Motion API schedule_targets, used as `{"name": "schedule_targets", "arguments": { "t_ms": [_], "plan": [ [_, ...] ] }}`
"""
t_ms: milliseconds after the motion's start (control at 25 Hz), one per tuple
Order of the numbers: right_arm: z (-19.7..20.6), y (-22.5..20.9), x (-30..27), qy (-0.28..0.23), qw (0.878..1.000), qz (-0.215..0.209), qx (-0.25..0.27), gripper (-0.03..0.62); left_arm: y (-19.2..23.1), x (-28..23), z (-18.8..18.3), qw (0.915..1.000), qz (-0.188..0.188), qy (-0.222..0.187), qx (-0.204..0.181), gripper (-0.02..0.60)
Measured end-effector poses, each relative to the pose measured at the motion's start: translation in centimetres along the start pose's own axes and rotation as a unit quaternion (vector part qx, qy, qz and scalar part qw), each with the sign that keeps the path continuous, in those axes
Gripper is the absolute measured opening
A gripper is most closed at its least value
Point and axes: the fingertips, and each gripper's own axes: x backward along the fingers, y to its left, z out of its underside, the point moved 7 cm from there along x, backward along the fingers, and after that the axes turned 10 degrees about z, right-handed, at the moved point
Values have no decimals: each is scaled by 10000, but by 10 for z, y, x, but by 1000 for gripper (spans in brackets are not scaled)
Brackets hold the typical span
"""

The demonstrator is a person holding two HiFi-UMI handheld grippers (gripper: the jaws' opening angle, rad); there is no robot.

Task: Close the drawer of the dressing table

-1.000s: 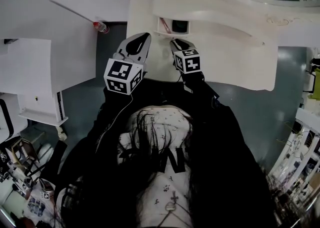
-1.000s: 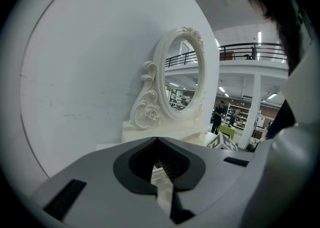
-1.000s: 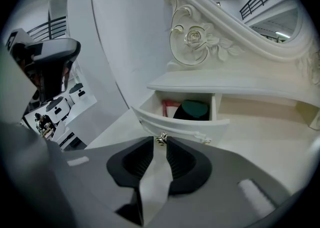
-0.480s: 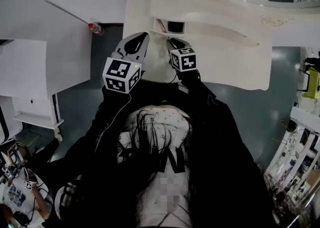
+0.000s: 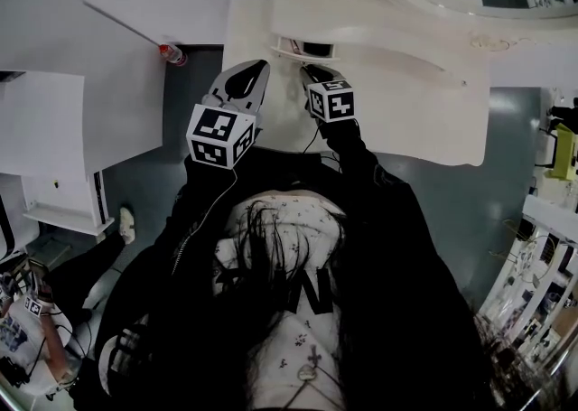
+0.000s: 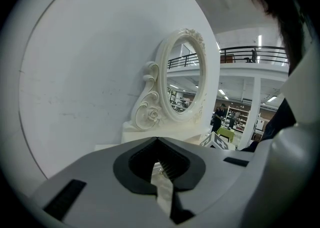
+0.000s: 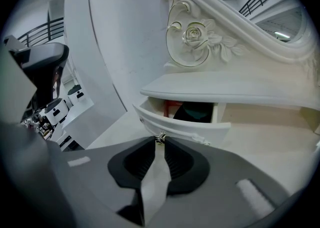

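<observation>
Against the drawer (image 7: 182, 126), right gripper (image 7: 160, 143) clamps its knob (image 7: 160, 137) (left gripper (image 6: 158, 147) closed, empty).

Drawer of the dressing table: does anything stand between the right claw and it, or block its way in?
Nothing visible does. The right claw is shut on the small metal knob of the white curved drawer front, which stands partly open. The red thing and the dark thing sit inside, behind that front.

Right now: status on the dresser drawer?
Left gripper shut, empty. Right gripper jaws shut on small metal knob. White curved drawer part open. Nothing blocking.
</observation>
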Motion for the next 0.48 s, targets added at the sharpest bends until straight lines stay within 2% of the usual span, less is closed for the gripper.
{"name": "schedule_targets", "arguments": {
  "t_ms": [480],
  "plan": [
    [-17, -11, -17, -41, 9999, 162, 13, 69, 9, 10, -5, 9999, -119, -102, -17, -5]
  ]
}}
